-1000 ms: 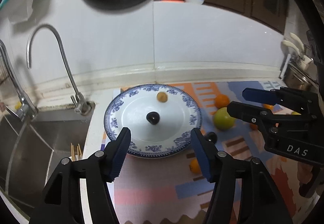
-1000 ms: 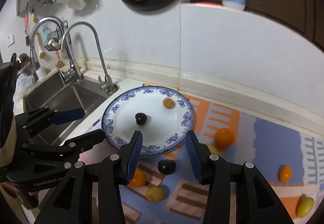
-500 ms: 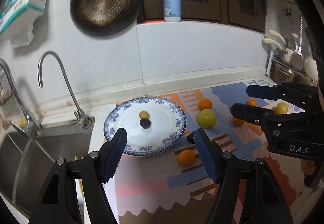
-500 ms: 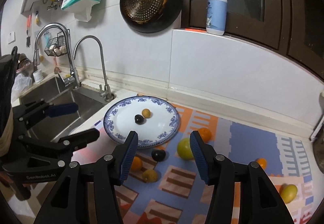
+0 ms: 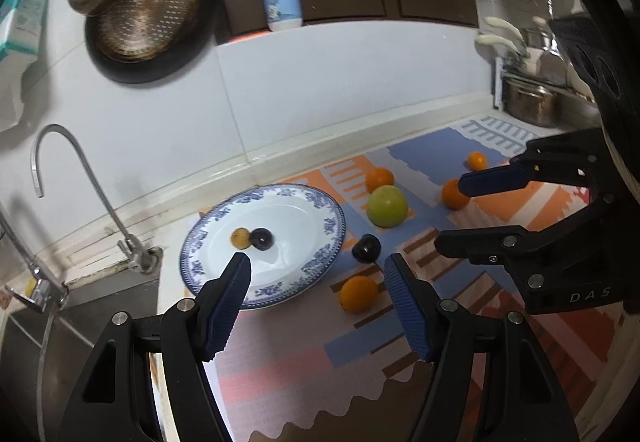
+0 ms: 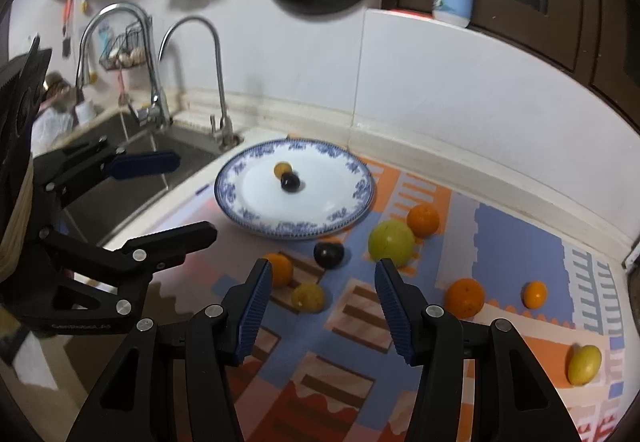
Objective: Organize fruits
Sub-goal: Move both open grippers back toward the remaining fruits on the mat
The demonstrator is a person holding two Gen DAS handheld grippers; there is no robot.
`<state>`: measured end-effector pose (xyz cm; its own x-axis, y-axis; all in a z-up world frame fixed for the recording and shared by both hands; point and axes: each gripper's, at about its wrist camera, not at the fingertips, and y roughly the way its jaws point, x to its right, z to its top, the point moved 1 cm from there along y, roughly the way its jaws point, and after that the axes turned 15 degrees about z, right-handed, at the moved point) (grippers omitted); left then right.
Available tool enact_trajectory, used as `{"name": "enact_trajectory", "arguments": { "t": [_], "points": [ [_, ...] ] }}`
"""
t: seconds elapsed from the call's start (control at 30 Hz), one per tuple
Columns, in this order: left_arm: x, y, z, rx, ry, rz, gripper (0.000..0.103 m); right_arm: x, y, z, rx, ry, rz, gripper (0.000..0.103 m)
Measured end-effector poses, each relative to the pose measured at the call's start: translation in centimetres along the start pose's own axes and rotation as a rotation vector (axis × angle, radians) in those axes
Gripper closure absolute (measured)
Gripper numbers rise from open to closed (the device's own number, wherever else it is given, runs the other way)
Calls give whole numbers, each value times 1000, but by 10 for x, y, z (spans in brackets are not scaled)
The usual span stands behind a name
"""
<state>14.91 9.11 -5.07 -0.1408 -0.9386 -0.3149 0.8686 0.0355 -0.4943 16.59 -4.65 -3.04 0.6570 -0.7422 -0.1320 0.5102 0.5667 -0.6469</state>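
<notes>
While two small fruits sit on the plate (image 5: 320, 218), both grippers' jaws hang open, empty

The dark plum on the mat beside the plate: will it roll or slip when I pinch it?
The dark plum looks round and glossy, so it may roll if nudged and slip in a light pinch. The mat under it looks flat, so nothing checks a roll.

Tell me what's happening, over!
Left gripper and right gripper open, empty. Two fruits on plate; dark plum beside it. Nothing in the way.
</notes>
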Motion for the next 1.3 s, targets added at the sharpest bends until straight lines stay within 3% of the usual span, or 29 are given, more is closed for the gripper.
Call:
{"name": "enact_trajectory", "arguments": {
  "t": [0.13,0.5,0.63,0.77,1.3],
  "points": [
    [5,12,-6,-13,26,-42,36,1,13,-4,-46,-21,17,49],
    [17,49,-23,-80,100,-133,51,7,51,-20,-139,-63,71,50],
    [21,63,-28,-122,117,-179,55,12,63,-25,-164,-68,78,56],
    [24,70,-29,-136,134,-203,58,17,72,-28,-174,-66,97,56],
    [30,83,-25,-177,119,-260,72,26,89,-30,-187,-24,178,72]
  ]
}}
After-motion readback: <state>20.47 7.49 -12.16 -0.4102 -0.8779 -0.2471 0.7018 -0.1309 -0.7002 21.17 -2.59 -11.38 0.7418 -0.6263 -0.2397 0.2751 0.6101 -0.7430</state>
